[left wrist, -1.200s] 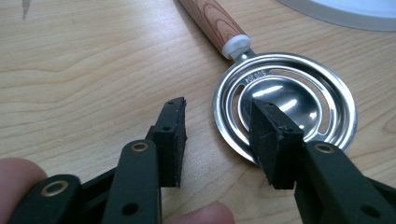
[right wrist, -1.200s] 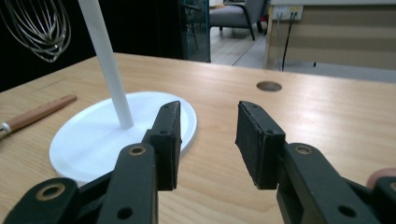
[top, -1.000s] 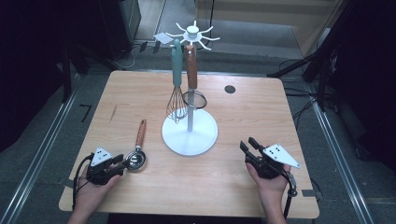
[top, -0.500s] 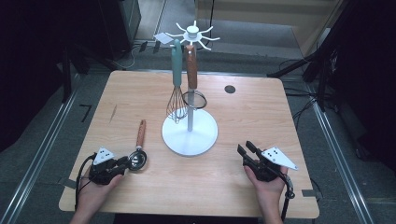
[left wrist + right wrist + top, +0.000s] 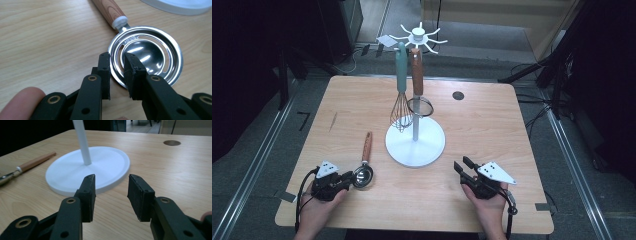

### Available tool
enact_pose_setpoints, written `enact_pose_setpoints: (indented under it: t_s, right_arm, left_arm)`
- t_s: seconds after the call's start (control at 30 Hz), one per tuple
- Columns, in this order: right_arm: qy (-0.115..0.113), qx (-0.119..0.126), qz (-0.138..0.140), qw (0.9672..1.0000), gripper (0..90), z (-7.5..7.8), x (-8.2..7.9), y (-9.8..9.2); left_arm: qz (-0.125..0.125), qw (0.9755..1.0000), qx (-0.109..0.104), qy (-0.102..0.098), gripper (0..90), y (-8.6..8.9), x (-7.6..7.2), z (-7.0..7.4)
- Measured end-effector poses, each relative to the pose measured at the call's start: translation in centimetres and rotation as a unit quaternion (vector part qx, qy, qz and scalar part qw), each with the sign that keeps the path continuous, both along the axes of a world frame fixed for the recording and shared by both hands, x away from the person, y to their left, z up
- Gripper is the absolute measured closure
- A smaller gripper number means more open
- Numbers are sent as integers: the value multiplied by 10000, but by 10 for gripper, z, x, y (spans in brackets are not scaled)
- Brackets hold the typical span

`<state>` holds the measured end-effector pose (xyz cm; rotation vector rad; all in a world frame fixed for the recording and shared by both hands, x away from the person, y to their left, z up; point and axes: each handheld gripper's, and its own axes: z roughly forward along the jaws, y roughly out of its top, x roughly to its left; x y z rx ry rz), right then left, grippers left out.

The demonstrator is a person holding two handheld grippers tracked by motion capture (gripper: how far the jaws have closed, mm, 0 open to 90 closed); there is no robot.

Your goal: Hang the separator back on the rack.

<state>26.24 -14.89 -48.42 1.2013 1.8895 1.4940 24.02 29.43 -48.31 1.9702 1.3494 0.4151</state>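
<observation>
- Plainly, the work in hand is the separator (image 5: 146,56), a slotted steel bowl on a wooden handle (image 5: 367,146), lying flat on the bench (image 5: 492,130) near its front left, just left of the stand's base (image 5: 415,145).
- It looks light and stiff; the polished steel is likely slippery, and the thin rim gives the pads little to bite on.
- With the handle sticking out far from the bowl, a rim grip would probably let the tool swing or tip once lifted; the wooden handle, rounder and less slick, seems the surer hold.
- The left gripper (image 5: 117,72) has its fingers (image 5: 132,72) clamped on the near rim of the bowl, one outside, one inside; the jaws have just been closing onto it.
- The right gripper (image 5: 111,195) sits low at the front right, fingers apart on nothing, pointing at the base.
- A whisk (image 5: 400,107) and a second wooden-handled tool (image 5: 417,75) hang from the stand's hooks (image 5: 419,36), so the handle's end is likely what must reach a free hook.
- A rim hold leaves that end free, yet any twist could slip the steel.
</observation>
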Motion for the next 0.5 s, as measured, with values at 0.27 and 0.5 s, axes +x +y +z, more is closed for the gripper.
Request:
enact_pose_setpoints:
  t_s: [0.27, 0.5]
  right_arm:
    - [-20, 52, 361, 9993, 592, 6, -7, 30]
    - [111, -18, 708, 9974, 593, -1, -7, 51]
  left_arm:
    - [-310, 9995, -38, 42, 703, -16, -17, -1]
    - [-532, 9985, -103, 55, 669, -32, -22, -2]
